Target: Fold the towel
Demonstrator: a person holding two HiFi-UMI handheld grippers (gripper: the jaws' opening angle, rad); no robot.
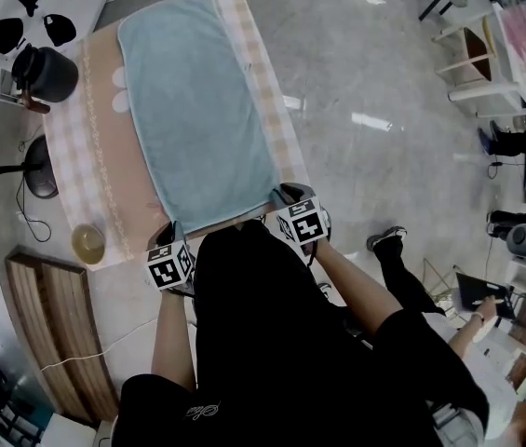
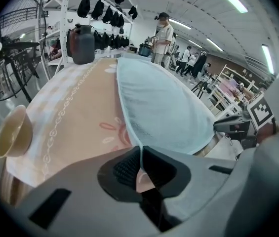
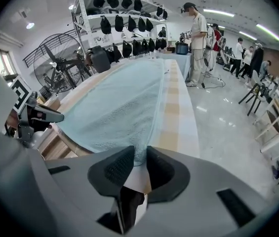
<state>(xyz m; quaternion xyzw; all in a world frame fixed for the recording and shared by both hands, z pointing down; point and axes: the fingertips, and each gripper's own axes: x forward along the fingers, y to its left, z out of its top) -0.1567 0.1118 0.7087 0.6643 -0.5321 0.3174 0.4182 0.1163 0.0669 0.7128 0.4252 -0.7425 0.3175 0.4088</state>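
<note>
A light blue towel [image 1: 202, 110] lies spread flat along the table, over a peach cloth [image 1: 104, 156] with checked edges. My left gripper [image 1: 171, 231] is at the towel's near left corner. In the left gripper view the jaws [image 2: 140, 149] are shut, with the thin edge of the towel [image 2: 164, 102] pinched between the pads. My right gripper [image 1: 281, 194] is at the near right corner. In the right gripper view the jaws [image 3: 140, 157] are closed on a bunched bit of the towel [image 3: 124, 102]. Both corners rest at the table's near edge.
A yellowish bowl [image 1: 87, 243] stands on the cloth at the near left, and a black jug [image 1: 47, 73] at the far left. A floor fan [image 2: 16, 53] stands left of the table. A wooden bench [image 1: 48, 324] sits at the lower left. People stand beyond the table's far end [image 2: 164, 36].
</note>
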